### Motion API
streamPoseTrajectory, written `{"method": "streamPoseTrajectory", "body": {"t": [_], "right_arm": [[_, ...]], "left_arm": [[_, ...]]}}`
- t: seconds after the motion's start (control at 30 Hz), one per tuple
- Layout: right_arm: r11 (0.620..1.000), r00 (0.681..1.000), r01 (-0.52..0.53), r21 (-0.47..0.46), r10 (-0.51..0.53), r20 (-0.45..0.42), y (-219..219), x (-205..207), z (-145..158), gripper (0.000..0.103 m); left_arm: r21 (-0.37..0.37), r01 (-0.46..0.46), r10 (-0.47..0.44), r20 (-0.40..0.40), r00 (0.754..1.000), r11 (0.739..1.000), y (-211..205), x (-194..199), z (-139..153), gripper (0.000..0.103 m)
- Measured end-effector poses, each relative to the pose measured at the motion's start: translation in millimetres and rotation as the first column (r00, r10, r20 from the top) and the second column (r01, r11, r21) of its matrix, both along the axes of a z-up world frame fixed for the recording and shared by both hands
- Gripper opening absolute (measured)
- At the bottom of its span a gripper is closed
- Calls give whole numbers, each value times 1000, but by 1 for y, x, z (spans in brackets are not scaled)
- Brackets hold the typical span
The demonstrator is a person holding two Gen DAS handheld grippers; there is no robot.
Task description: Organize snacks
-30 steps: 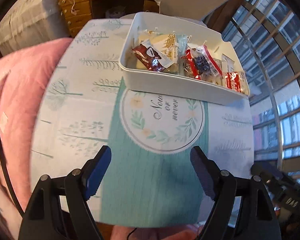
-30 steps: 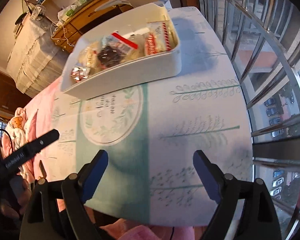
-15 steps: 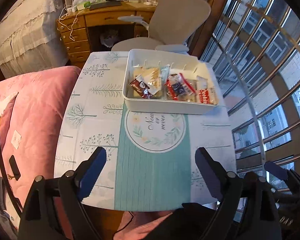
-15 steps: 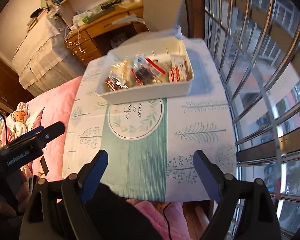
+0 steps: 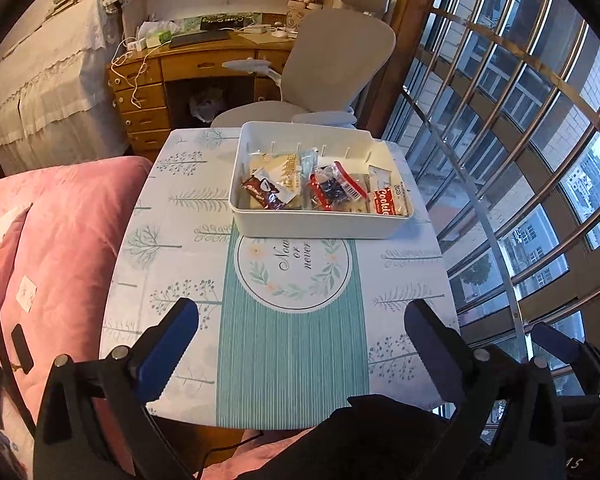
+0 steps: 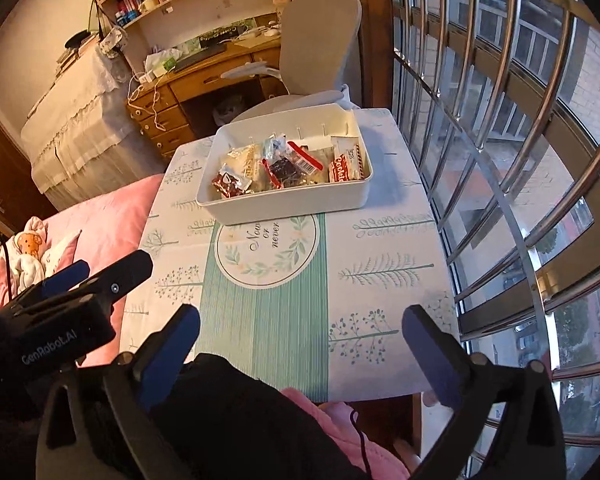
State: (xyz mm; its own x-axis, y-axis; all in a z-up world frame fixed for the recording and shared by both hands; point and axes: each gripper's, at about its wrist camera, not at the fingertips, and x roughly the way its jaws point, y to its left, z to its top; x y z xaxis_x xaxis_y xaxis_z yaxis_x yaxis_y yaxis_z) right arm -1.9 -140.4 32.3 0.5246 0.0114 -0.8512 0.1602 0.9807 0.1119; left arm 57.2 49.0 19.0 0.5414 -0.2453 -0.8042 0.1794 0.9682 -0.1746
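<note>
A white bin (image 5: 316, 227) (image 6: 288, 200) stands at the far end of a small table, holding several wrapped snacks (image 5: 332, 188) (image 6: 284, 168). Among them lie a red "Cookie" pack (image 5: 386, 202) (image 6: 344, 168) and a brown packet (image 5: 266, 192) (image 6: 228, 184). My left gripper (image 5: 300, 346) hangs high above the table's near edge, its jaws opening wide with nothing between them. Beside it, my right gripper (image 6: 298, 344) is likewise opening and empty. The left gripper also shows at the left of the right wrist view (image 6: 80, 292).
The table wears a cloth (image 5: 292, 344) (image 6: 380, 272) with a teal stripe and tree prints. A pink bed (image 5: 60, 240) lies left, a grey chair (image 5: 332, 64) and wooden desk (image 5: 188, 72) behind, metal window bars (image 6: 500, 160) on the right. A dark sleeve (image 6: 236, 420) sits below.
Both grippers have risen and drawn back from the table, so the bin looks smaller and farther. Their jaws have spread wider. The snacks in the bin have not moved.
</note>
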Motion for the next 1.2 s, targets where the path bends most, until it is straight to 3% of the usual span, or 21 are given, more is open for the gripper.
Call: {"method": "streamPoseTrajectory", "body": {"t": [0.67, 1.2], "right_arm": [[1000, 1000, 19, -4, -19, -17, -9, 16, -3, 103], [1000, 999, 16, 2, -16, -34, -11, 20, -5, 103]], "left_arm": [[92, -16, 14, 30, 999, 996, -17, 16, 2, 102], [122, -24, 20, 31, 999, 992, -19, 19, 2, 102]]}}
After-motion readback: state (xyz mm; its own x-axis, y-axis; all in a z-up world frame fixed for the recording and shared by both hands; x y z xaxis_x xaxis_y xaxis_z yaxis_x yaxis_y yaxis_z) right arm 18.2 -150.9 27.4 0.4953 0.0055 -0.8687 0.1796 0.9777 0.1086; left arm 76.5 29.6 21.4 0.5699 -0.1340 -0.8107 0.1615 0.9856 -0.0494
